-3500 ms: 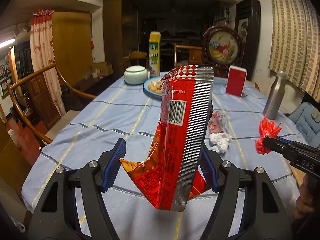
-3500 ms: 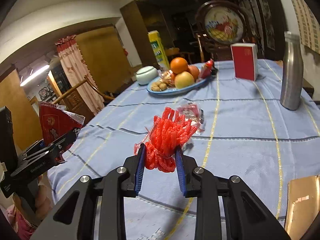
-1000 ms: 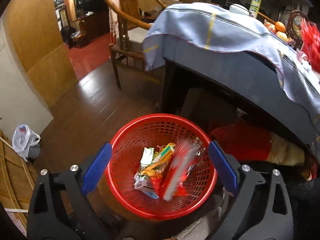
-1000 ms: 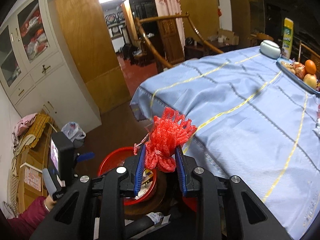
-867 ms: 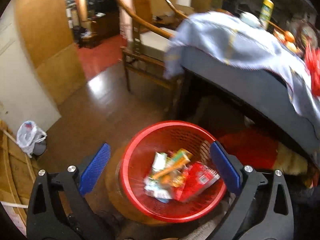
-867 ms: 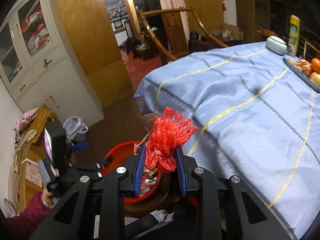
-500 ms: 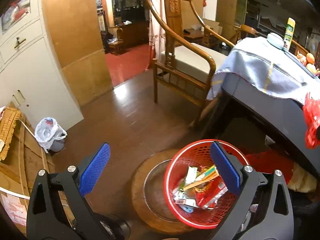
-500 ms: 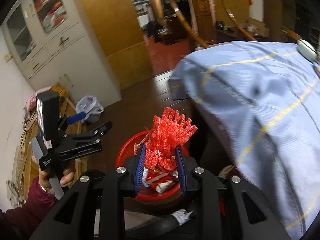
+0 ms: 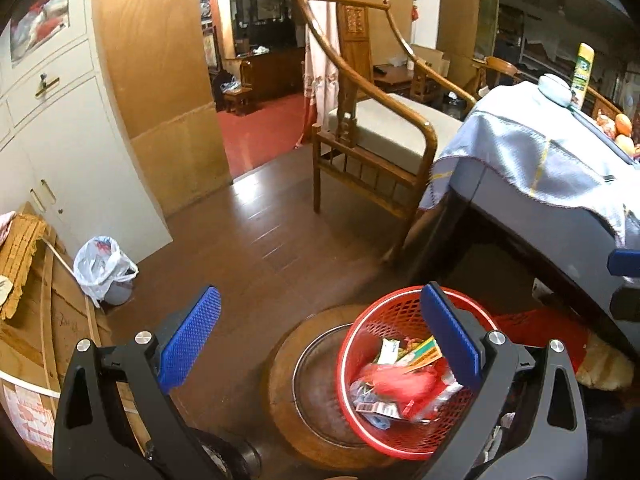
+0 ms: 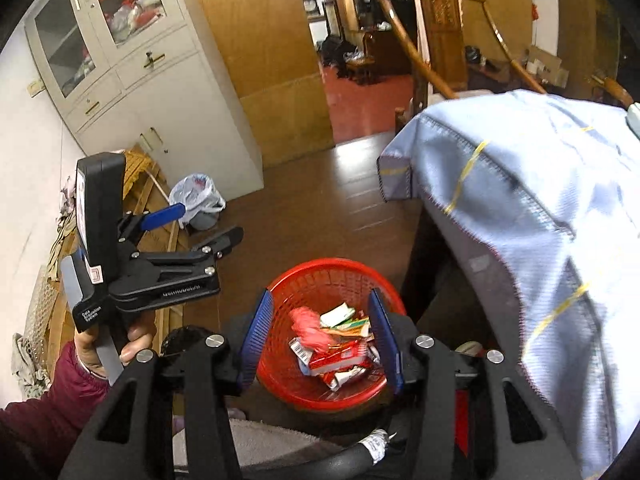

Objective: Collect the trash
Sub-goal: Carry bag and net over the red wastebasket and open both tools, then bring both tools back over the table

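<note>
Table (image 10: 532,184) edge overhangs the red basket (image 10: 316,276) on the floor. Basket holds wrappers; red net (image 10: 306,330) just landed among them. Right gripper (image 10: 320,340) jaws have just been opening, nothing between. Left gripper (image 9: 316,344) wide open, holding nothing. Any remaining tabletop trash: not visible.

Wooden armchair (image 9: 372,120) beside blue-clothed table (image 9: 532,148).

Dark wooden floor (image 9: 256,248) fills the middle of both views. On it, lower centre, a round wooden base (image 9: 288,392) carries the red mesh basket (image 10: 316,276), holding wrappers. A white plastic bag (image 9: 100,264) sits at left. The cloth-covered counter (image 9: 532,160) and a wooden armchair (image 9: 380,136) stand at right.
</note>
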Tool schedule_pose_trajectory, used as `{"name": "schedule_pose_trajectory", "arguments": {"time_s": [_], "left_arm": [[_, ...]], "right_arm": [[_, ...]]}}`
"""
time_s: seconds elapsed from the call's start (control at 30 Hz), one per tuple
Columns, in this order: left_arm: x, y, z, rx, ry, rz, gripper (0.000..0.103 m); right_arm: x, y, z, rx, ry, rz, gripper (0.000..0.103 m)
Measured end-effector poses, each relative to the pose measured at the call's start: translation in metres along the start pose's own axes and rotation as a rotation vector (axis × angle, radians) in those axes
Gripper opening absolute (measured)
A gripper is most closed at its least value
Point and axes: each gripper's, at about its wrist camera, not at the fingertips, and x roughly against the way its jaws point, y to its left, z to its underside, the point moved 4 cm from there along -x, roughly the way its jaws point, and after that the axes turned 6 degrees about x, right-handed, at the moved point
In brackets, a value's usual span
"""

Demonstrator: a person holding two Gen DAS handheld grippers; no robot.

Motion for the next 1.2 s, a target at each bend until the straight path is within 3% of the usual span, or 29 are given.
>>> {"name": "schedule_pose_trajectory", "arguments": {"time_s": [0.23,0.47,0.9,1.0,1.2], "left_arm": [[0.025,-0.032,-0.012,-0.046,-0.058,0.060,0.096],[0.071,-0.097,-0.026,-0.162,-0.158,0.131,0.096],[0.179,-0.241,-0.013,-0.399,-0.375,0.268,0.096],[0.194,-0.279,-0.005,-0.451,-0.407,0.300,0.096],[0.193,-0.341,-0.003,-0.501,-0.393,0.391,0.096]], "right_arm": [[0.065,-0.031,0.012,-0.059,-0.128,0.103,0.050],[0.153,-0.076,0.038,-0.152,-0.285,0.233,0.057],[0.333,-0.113,0.130,-0.223,-0.604,0.523,0.078],[0.357,-0.126,0.156,-0.248,-0.639,0.576,0.082],[0.375,-0.177,0.186,-0.338,-0.630,0.639,0.084]]}}
